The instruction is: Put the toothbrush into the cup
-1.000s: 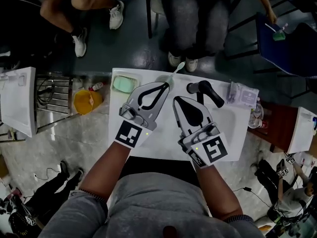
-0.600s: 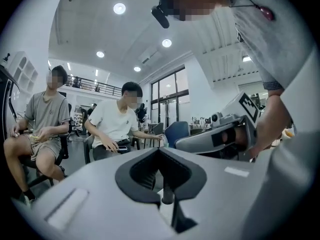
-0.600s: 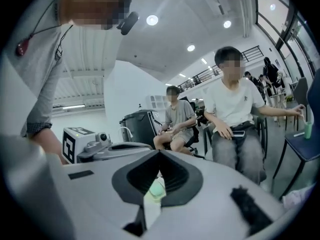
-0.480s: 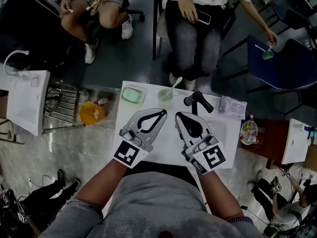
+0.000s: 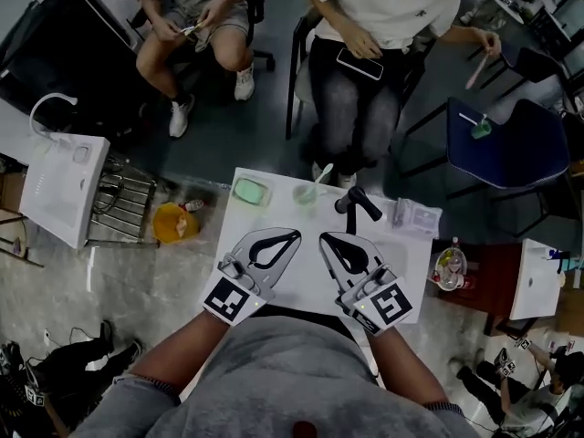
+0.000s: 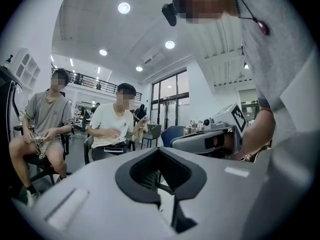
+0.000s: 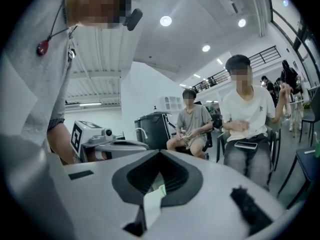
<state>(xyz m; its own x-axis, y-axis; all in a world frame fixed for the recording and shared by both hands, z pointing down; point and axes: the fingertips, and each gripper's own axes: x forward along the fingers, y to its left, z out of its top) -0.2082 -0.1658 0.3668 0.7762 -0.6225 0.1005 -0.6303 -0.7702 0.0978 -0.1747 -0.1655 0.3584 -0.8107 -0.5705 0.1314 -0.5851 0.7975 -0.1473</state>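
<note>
**Head view, task apparently complete.** The toothbrush leans in the cup at the far edge of the white table, between a green dish and a black fixture. The left tongs and right tongs hover over the table's near side, well apart from the cup. Each is pinched together on nothing (both gripper views agree). Nothing appears left to do. Cup and brush are too small to tell which end is down. In the gripper views the tongs' own bodies hide nearly all of the table.
</note>
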